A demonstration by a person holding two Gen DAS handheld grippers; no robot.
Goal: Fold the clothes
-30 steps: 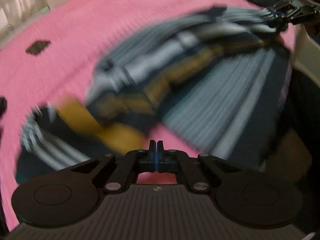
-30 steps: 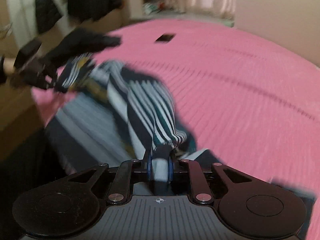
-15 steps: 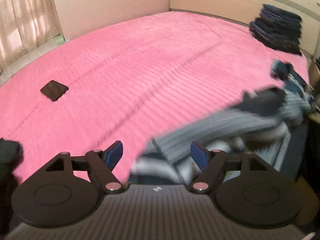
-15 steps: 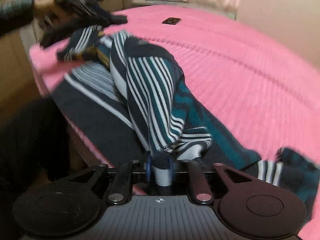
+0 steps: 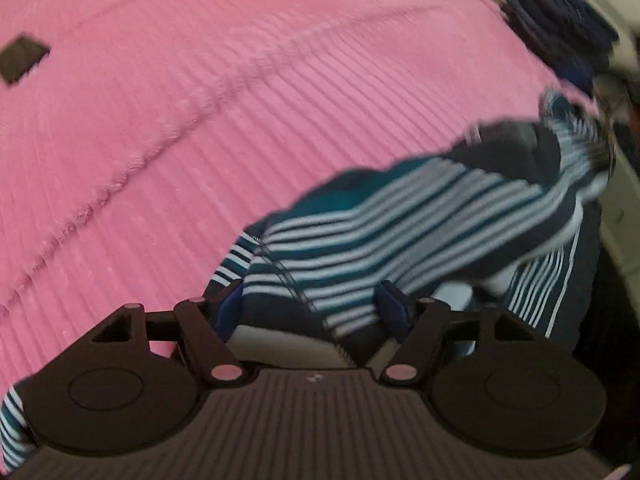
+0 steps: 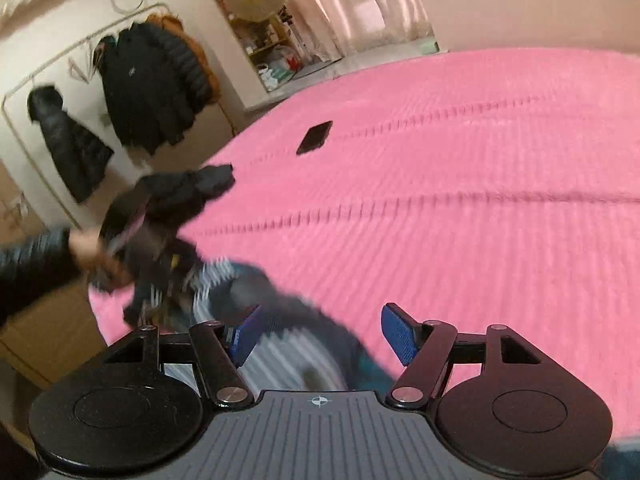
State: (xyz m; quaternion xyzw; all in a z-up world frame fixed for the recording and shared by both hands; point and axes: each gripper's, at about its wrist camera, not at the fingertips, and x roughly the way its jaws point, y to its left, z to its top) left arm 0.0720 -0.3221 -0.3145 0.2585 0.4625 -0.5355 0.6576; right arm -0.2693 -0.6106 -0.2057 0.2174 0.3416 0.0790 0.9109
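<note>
Both grippers, left gripper (image 5: 310, 300) and right gripper (image 6: 320, 334), have just been opening their jaws and now stand wide, gripping nothing, over the crumpled teal-and-white striped knit garment (image 5: 400, 236) on the pink ribbed bedspread (image 5: 240, 100), so folding seems barely begun.

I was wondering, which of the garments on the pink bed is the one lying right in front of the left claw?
The teal, navy and white striped garment, spread loosely at the near edge. The other clothes are a dark folded stack far off at the bed's corner.
</note>
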